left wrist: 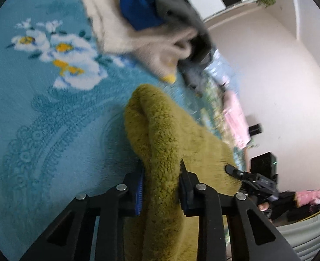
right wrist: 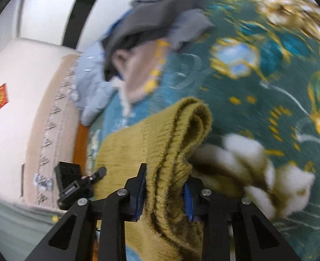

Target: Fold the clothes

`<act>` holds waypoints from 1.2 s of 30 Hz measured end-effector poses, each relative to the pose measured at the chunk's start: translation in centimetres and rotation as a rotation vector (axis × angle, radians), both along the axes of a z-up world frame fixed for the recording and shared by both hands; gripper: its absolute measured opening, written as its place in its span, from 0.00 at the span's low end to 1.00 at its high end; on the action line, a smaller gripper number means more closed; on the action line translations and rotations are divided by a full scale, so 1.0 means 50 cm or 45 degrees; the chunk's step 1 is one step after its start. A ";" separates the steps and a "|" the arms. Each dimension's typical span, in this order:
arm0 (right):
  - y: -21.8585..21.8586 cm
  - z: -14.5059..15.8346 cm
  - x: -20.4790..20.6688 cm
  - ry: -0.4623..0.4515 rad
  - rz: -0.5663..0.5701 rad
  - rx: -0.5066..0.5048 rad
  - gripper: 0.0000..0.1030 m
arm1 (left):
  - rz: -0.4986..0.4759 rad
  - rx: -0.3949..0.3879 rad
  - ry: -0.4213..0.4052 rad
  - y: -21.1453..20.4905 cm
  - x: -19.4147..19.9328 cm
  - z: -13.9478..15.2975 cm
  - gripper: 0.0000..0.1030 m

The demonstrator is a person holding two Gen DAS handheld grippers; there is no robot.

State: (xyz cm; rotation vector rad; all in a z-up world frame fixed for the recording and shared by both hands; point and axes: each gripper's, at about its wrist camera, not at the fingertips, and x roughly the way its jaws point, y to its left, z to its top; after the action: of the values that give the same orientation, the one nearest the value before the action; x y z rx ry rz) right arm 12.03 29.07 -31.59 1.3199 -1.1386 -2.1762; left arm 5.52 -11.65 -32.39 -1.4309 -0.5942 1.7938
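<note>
Left tool (left wrist: 161, 187) is clamped on a bunched fold of the fuzzy olive-green knitted sweater (left wrist: 168, 134), and the right tool (right wrist: 165, 192) grips its ribbed edge (right wrist: 177, 134) the same way. The sweater hangs between them over the teal floral blanket (left wrist: 51, 119) on the bed. Beyond it sits a heap of cream, blue and grey clothes (left wrist: 146, 17) (motion blur smears the details). The sweater's lower part runs out of frame.
</note>
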 end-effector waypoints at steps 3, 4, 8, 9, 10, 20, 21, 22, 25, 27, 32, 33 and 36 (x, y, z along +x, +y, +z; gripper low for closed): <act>-0.019 0.017 -0.037 0.022 0.047 -0.002 0.30 | 0.047 0.015 -0.033 -0.019 -0.009 -0.014 0.26; -0.026 0.011 -0.050 0.007 0.050 0.005 0.30 | 0.062 0.020 -0.044 -0.025 -0.012 -0.019 0.26; -0.049 -0.051 -0.087 -0.096 0.037 0.078 0.30 | 0.125 0.040 -0.087 -0.050 -0.025 -0.037 0.27; -0.050 -0.065 -0.091 -0.109 0.028 0.092 0.30 | 0.140 0.045 -0.098 -0.056 -0.028 -0.042 0.27; -0.047 -0.072 -0.090 -0.107 0.023 0.080 0.30 | 0.156 0.051 -0.109 -0.062 -0.031 -0.047 0.27; -0.032 -0.026 -0.015 -0.016 0.049 0.159 0.36 | 0.249 0.145 -0.158 -0.137 0.046 -0.050 0.41; -0.029 -0.020 0.000 -0.005 0.050 0.158 0.36 | 0.256 0.154 -0.159 -0.145 0.059 -0.048 0.42; -0.026 -0.016 0.015 0.002 0.052 0.154 0.37 | 0.263 0.163 -0.161 -0.153 0.072 -0.047 0.43; -0.023 -0.024 0.059 -0.021 0.071 0.144 0.37 | 0.284 0.190 -0.165 -0.178 0.110 -0.041 0.48; -0.016 -0.035 0.087 -0.043 0.064 0.130 0.37 | 0.298 0.208 -0.168 -0.194 0.136 -0.037 0.48; -0.025 -0.035 0.118 -0.018 0.093 0.071 0.38 | 0.300 0.210 -0.149 -0.196 0.163 -0.026 0.48; -0.031 -0.035 0.119 -0.016 0.103 0.088 0.38 | 0.298 0.207 -0.143 -0.193 0.165 -0.024 0.49; -0.039 -0.047 0.112 -0.042 0.119 0.109 0.38 | 0.290 0.196 -0.123 -0.184 0.172 -0.016 0.49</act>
State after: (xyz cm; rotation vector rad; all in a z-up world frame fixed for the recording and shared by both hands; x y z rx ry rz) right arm 17.63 27.10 -33.93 1.4203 -0.9851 -2.1646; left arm 14.11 -20.84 -33.21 -1.3953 -0.9584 1.8141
